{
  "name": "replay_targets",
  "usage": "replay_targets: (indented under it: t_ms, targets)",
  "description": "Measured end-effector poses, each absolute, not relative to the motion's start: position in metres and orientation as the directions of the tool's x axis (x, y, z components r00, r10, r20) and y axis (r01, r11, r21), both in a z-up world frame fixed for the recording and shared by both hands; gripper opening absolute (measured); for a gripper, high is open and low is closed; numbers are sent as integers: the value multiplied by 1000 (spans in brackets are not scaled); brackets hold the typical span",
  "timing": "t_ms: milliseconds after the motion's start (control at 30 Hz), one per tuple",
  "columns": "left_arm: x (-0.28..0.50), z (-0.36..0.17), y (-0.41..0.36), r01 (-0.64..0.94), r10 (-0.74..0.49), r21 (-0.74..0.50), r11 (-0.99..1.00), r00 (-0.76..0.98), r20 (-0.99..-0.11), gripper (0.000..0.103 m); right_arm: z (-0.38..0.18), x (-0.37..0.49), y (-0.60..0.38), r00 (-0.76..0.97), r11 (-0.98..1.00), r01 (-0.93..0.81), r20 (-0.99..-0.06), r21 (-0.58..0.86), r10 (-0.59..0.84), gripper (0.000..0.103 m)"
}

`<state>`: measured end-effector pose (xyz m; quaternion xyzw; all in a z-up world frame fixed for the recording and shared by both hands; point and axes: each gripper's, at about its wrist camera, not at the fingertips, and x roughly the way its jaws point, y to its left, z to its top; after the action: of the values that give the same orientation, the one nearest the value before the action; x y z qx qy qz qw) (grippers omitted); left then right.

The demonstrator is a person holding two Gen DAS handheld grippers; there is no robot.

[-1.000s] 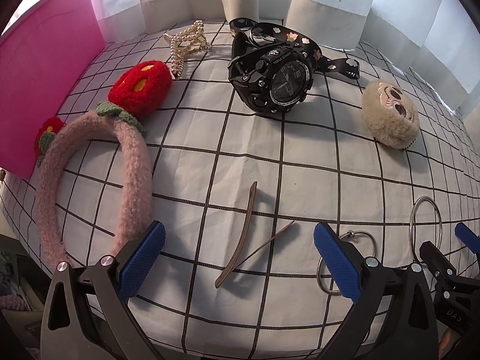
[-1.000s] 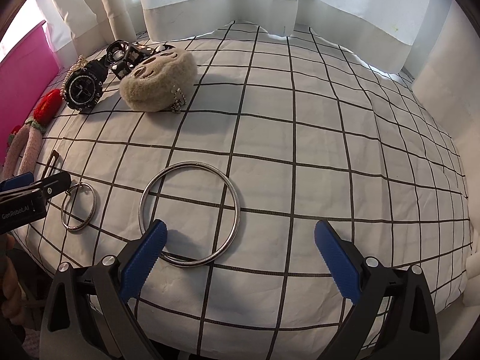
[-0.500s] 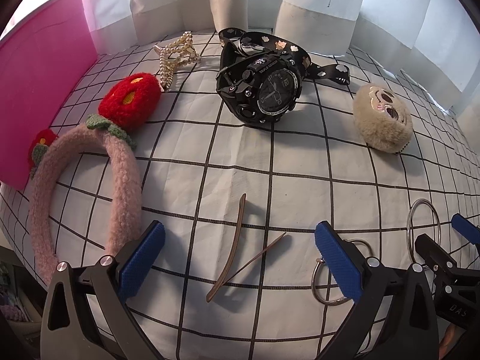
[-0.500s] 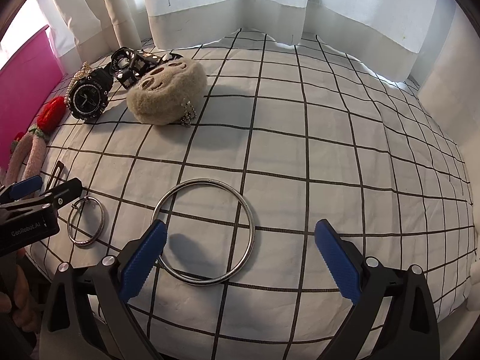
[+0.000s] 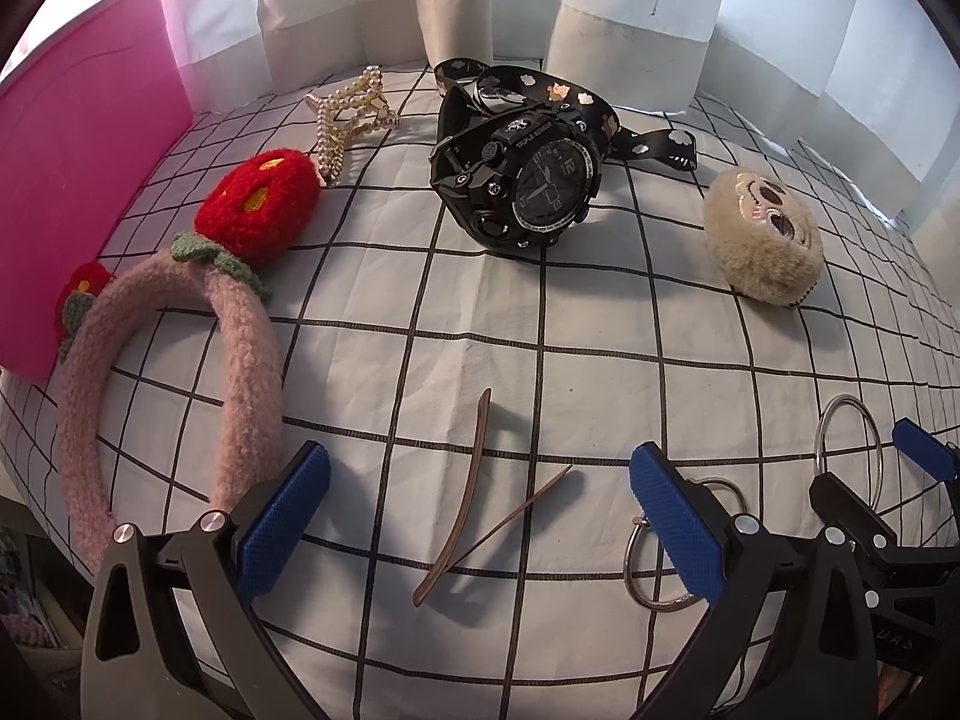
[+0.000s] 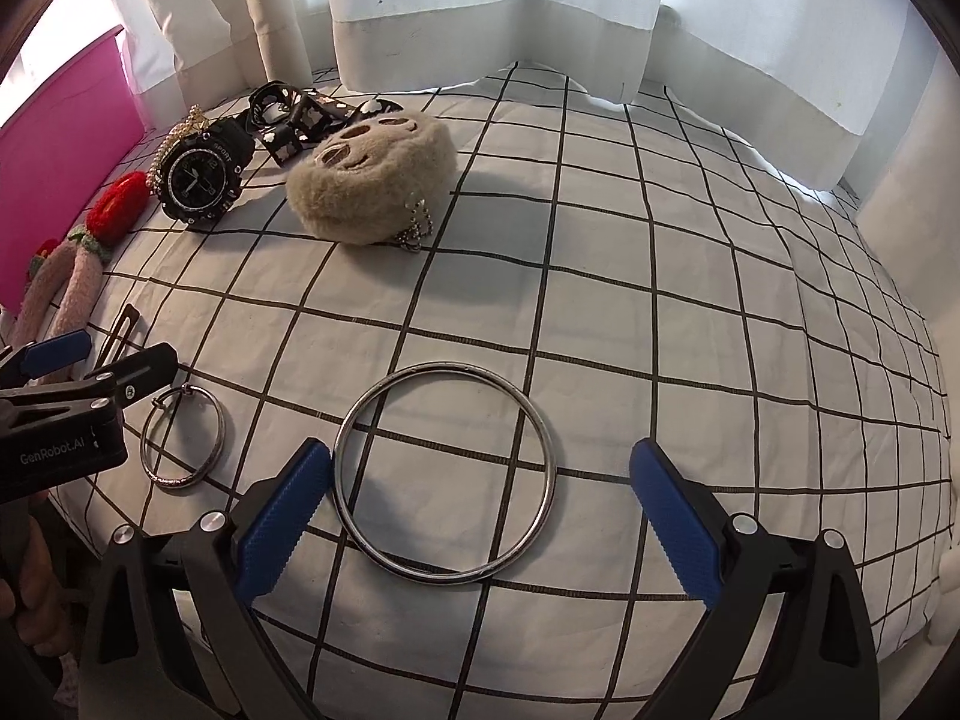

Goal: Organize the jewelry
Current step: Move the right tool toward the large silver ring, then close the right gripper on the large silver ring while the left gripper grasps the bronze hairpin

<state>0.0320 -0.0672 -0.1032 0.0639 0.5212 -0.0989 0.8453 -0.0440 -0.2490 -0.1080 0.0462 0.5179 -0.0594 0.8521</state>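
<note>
Left wrist view: we count one black watch [image 5: 528, 180], one pink headband [image 5: 180, 384], one pearl clip [image 5: 348, 108], one brown hairpin [image 5: 474, 492], two metal rings [image 6: 444, 474] on the checked cloth [image 5: 600, 312]. Our left gripper [image 5: 480, 516] and right gripper [image 6: 474, 510] gape, holding nothing.

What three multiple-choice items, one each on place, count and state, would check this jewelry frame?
1. Where does the black watch lie?
A. Inside the pink bin
B. On the checked cloth, between the pearl clip and the furry pouch
C. Inside the large ring

2. How many metal rings lie on the cloth?
A. One
B. Two
C. Four

3. What state is the right gripper in?
A. Open, holding nothing
B. Shut on the watch
C. Shut on the headband

Key: 1 B, the watch sits on the checked cloth with the pearl clip and the furry pouch on either side; 2 B, the large ring and the small ring; 3 A, its pads stand wide apart over the large ring.
</note>
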Motion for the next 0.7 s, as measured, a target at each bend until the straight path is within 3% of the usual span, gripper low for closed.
replay_targets:
  t_ms: [467,533,633,700]
  targets:
    - [27,-102,-67,244,-111,3,970,452,-885,95,-107,-49,-247,485,989,146,-873,24,-50,93]
    - [24,-100,-69,259,-120,1,966,455,-883,89,-106,-50,-246,492,991,133,-869,27,-43,89]
    - [18,-96,-75,294,-139,4,956,464,-875,73,-101,-52,-240,511,994,108,-859,20,-38,71]
    - [16,-94,-79,309,-150,2,951,467,-872,64,-101,-51,-241,512,993,115,-858,27,-36,71]
